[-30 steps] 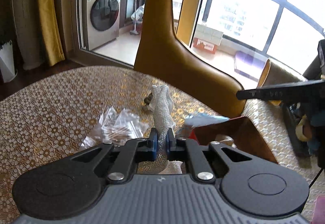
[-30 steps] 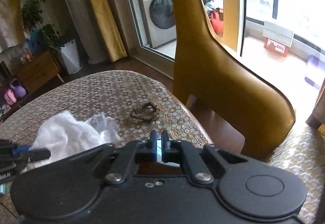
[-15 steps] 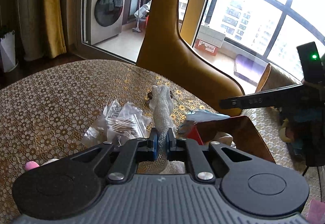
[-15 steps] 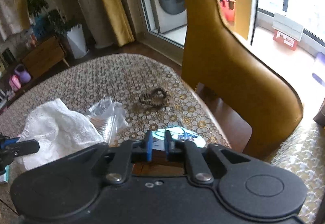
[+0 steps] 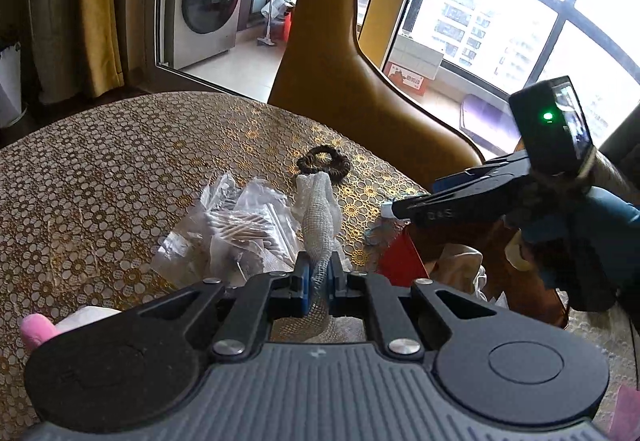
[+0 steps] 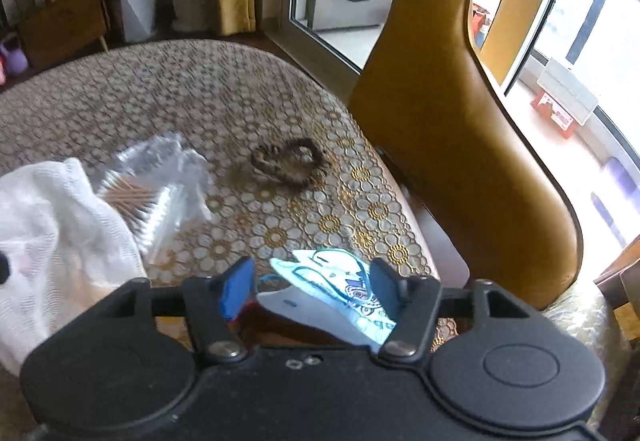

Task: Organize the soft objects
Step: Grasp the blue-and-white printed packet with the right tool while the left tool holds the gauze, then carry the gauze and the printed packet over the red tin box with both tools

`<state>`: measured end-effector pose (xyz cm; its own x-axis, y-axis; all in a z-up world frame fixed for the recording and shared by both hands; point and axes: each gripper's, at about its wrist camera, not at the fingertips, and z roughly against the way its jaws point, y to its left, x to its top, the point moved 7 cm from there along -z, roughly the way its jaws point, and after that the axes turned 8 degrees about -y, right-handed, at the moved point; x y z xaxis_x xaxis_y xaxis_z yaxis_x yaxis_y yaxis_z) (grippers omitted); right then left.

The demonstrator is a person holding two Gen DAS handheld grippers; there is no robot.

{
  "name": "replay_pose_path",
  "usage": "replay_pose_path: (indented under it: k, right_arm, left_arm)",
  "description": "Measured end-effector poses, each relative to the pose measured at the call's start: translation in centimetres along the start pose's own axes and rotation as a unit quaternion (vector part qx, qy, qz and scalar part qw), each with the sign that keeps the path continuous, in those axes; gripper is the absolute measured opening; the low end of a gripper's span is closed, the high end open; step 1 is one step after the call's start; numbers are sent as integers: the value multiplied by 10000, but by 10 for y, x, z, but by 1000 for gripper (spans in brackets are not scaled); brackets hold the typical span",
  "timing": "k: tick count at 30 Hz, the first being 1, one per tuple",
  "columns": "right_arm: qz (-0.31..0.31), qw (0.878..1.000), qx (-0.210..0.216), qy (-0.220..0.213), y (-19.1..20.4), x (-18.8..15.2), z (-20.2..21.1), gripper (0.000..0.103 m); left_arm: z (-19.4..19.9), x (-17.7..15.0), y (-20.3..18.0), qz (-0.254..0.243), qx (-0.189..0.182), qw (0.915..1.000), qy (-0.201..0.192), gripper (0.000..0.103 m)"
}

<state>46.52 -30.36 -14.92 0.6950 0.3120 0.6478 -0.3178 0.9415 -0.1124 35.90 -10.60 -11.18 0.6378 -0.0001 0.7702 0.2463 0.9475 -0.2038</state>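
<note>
left gripper (image 5: pixel 318 277) clamped on white mesh cloth (image 5: pixel 318 217), right gripper (image 6: pixel 312 289) jaws opening around printed mask (image 6: pixel 332 289)

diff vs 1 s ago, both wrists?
Right claw dropped toward the table edge; its jaws, shut before, are opening, with the blue-white mask lying loose between them. Unchanged: left claw clamped on the mesh cloth; hair tie and swab bag in place.
</note>
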Motion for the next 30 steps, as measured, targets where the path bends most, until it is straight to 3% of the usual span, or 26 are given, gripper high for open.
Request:
replay_pose_path:
  k: [1,6,9,12,23,30]
  right_arm:
    - [32,10000,-72,30,-1,-1,-4,58]
    - [72,9997,-205,75,-6,-4,-11,26]
    - [55,9996,-261,13,-9,-4,-8,13]
    - [34,9993,-353,-139,-13,-1,0,6]
    - [-395,9956,-222,-816,-30,11,75,2]
    - [-569,9913,-64,-1183,-39,2,140,2]
  left_arm:
    - [-2,-1,0,-6,-5,10000,10,8]
    - [-8,-4,-2,-22,-50,10000,67,8]
    - [-9,-5,-2,-22,-53,10000,82,8]
    - [-8,-5,-2,-14,-32,10000,81,8]
    - [17,11,-10,50,61,9999,-105,8]
    - [46,30,-36,-26,3,9994,-352,8]
